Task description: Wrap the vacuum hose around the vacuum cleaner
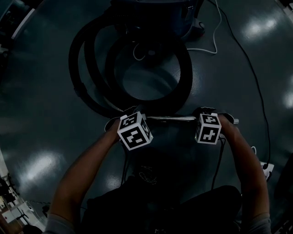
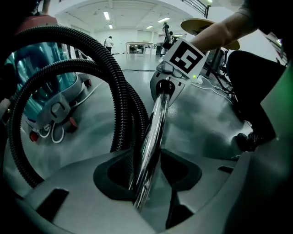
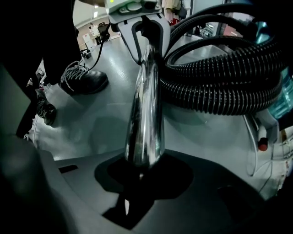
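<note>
A chrome wand tube point(image 1: 171, 118) lies level between my two grippers, just above the floor. My left gripper point(image 1: 137, 117) is shut on its left end and my right gripper point(image 1: 203, 118) on its right end. In the left gripper view the tube point(image 2: 153, 132) runs from my jaws up to the right gripper point(image 2: 171, 84). The right gripper view shows the tube point(image 3: 144, 114) reaching the left gripper point(image 3: 146, 27). The black ribbed hose point(image 1: 91, 82) lies in wide loops around the blue vacuum cleaner point(image 1: 155, 13), which also shows behind the hose point(image 2: 114, 77) as a blue body point(image 2: 50, 87).
A white cable point(image 1: 215, 36) and a thin black cable point(image 1: 256, 87) trail across the glossy grey floor at the right. A power strip point(image 1: 268, 168) lies by my right arm. A black shoe point(image 3: 84, 80) stands close to the tube.
</note>
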